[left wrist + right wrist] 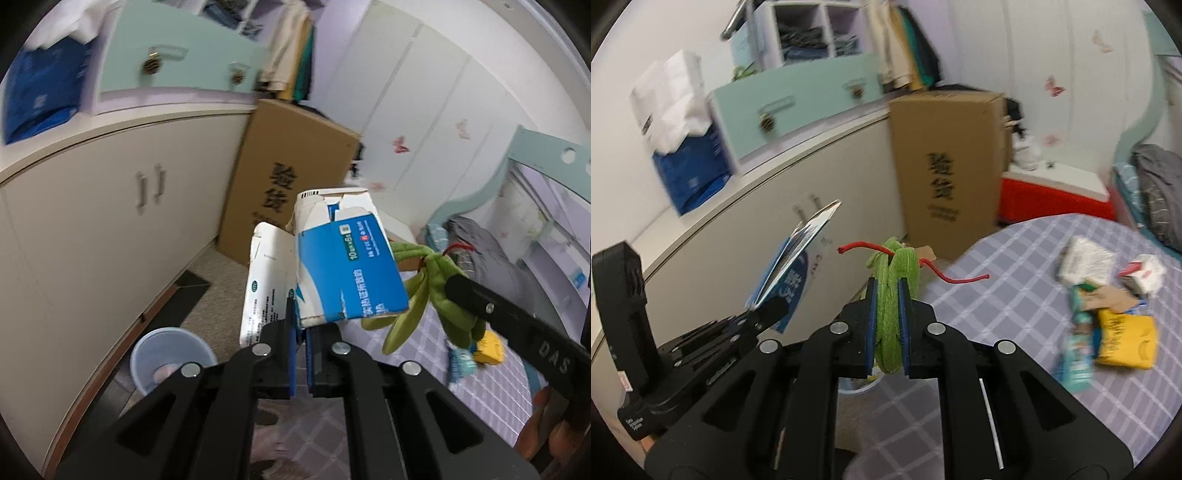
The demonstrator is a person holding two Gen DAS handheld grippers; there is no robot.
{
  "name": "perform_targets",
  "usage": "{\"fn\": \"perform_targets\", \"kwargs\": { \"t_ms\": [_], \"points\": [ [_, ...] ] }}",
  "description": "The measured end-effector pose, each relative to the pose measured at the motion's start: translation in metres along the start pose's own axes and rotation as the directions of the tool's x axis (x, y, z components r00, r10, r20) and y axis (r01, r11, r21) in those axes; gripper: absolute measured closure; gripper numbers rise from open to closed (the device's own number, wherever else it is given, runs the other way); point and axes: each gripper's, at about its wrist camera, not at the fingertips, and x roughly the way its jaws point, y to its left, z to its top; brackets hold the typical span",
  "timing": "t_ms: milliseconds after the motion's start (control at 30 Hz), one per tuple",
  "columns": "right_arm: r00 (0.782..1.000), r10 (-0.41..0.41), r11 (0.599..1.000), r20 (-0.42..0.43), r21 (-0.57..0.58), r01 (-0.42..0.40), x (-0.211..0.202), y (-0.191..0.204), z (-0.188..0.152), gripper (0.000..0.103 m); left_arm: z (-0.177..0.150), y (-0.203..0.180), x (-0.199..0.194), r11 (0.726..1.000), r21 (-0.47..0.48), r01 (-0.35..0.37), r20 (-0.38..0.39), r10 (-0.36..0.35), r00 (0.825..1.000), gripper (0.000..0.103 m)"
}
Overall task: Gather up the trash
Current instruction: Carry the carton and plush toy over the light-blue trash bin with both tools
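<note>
Blue-and-white carton [343, 266]: flattened and torn, held up in the air in front of the cupboards, above and to the right of the bin in the left wrist view.
Left claw [301, 332]: pressed together on the carton's lower edge; the carton stands up from the blue pads.
Green cloth bundle [892, 295]: a wad of green fabric strips with a red cord [956, 278] through it, lifted clear of the counter.
Right claw [886, 325]: pinching the green bundle between its pads, with fabric sticking out above and below.
Bin [171, 356]: pale blue, on the floor beside the cupboard base, below and to the left of the left claw; something pale lies in it, too blurred to name.
Counter [1015, 295]: checked lilac cloth, with more trash left in a loose pile near its far right side.
Left to collect: a yellow packet [1126, 341], a teal wrapper [1078, 354], a white crumpled packet [1087, 260], and a red-and-white box [1145, 273].
Progress: I judge it part way; two pieces are in hand but not yet dropped, and neither claw is over the bin.
Next need: bring both loads over the bin mouth before letting go.
</note>
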Motion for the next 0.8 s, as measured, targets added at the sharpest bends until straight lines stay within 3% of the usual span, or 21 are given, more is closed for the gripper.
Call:
{"fn": "perform_targets", "kwargs": {
  "t_ms": [167, 367, 400, 467, 500, 567, 633, 800],
  "points": [
    [0.994, 0.081, 0.996, -0.073, -0.031, -0.083, 0.042, 0.042, -0.008, 0.092, -0.002, 0.054, 0.004, 0.995, -0.054, -0.086, -0.031, 0.084, 0.996, 0.099],
    [0.973, 0.162, 0.985, -0.164, -0.026, -0.169, 0.108, 0.084, -0.015, 0.092, -0.006, 0.117, 0.016, 0.974, -0.110, -0.198, -0.083, 0.190, 0.978, 0.099],
    [0.970, 0.177, 0.983, -0.165, -0.024, -0.183, 0.122, 0.092, -0.016, 0.089, -0.006, 0.126, 0.018, 0.968, -0.115, -0.222, -0.087, 0.213, 0.973, 0.099],
    [0.972, 0.158, 0.985, -0.172, -0.040, -0.167, 0.143, 0.103, -0.017, 0.058, -0.006, 0.140, 0.023, 0.957, -0.119, -0.265, -0.096, 0.254, 0.962, 0.099],
    [0.972, 0.159, 0.984, -0.174, -0.051, -0.170, 0.158, 0.109, -0.020, 0.037, -0.007, 0.147, 0.027, 0.951, -0.125, -0.282, -0.109, 0.269, 0.957, 0.099],
    [0.973, 0.120, 0.987, -0.199, -0.079, -0.138, 0.178, 0.116, -0.026, 0.037, -0.009, 0.161, 0.034, 0.945, -0.134, -0.298, -0.139, 0.279, 0.950, 0.099],
    [0.958, 0.139, 0.987, -0.249, -0.045, -0.155, 0.191, 0.115, -0.034, 0.037, -0.012, 0.167, 0.039, 0.941, -0.126, -0.313, -0.161, 0.292, 0.943, 0.099],
    [0.957, 0.097, 0.992, -0.272, -0.053, -0.116, 0.190, 0.106, -0.046, 0.037, -0.018, 0.169, 0.051, 0.945, -0.115, -0.305, -0.189, 0.281, 0.941, 0.099]
  ]
}}
